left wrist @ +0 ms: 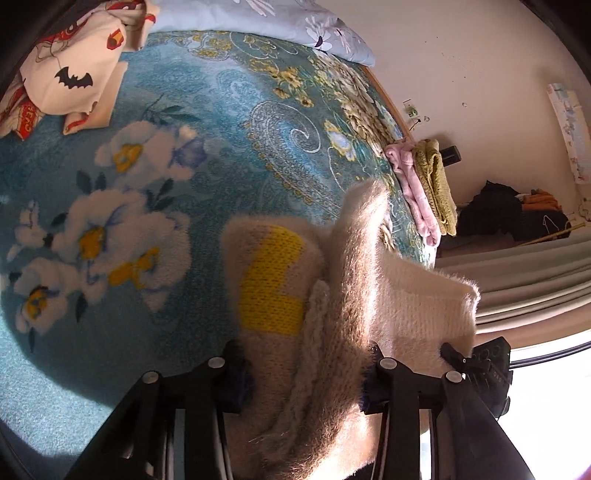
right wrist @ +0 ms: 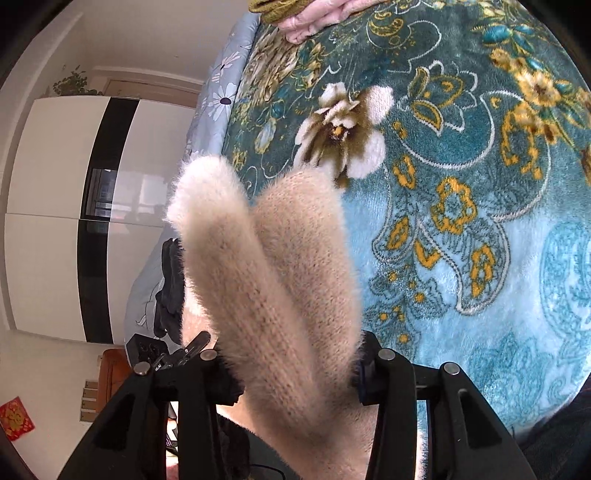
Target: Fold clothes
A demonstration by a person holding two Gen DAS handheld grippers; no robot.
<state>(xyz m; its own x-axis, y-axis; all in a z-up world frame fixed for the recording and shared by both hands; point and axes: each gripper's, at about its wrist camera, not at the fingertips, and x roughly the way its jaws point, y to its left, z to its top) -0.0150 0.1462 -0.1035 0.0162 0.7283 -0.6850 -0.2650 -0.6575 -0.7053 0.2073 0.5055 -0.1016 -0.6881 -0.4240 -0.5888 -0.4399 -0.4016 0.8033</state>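
A fluffy beige knitted sweater with a yellow knitted patch (left wrist: 332, 295) is held up over a bed covered by a plush teal blanket with white and yellow flowers (left wrist: 155, 155); the garment is gripped at two places, one by each tool. In the left wrist view, the left tool (left wrist: 306, 380) is seen closed on a thick bunch of the sweater, the fabric filling the gap between its black fingers (left wrist: 391, 384); the yellow patch lies just ahead of them, and a cream ribbed edge of the knit is lit by sun at the right. In the right wrist view, the right tool (right wrist: 295, 373) is likewise clamped on the sweater, two rounded folds of beige knit rising from between its black fingers (right wrist: 207, 380); the teal blanket is spread beyond. A cream printed cloth with a black bat motif (left wrist: 70, 70) is crumpled at the far left of the bed; a folded pink garment (left wrist: 417, 195) and a folded olive-green knit (left wrist: 439, 184) are stacked side by side, touching, at the bed's far edge; a pale blue floral pillow (left wrist: 295, 22) lies at the head; a white wardrobe with a black stripe (right wrist: 66, 214) stands beside the bed.
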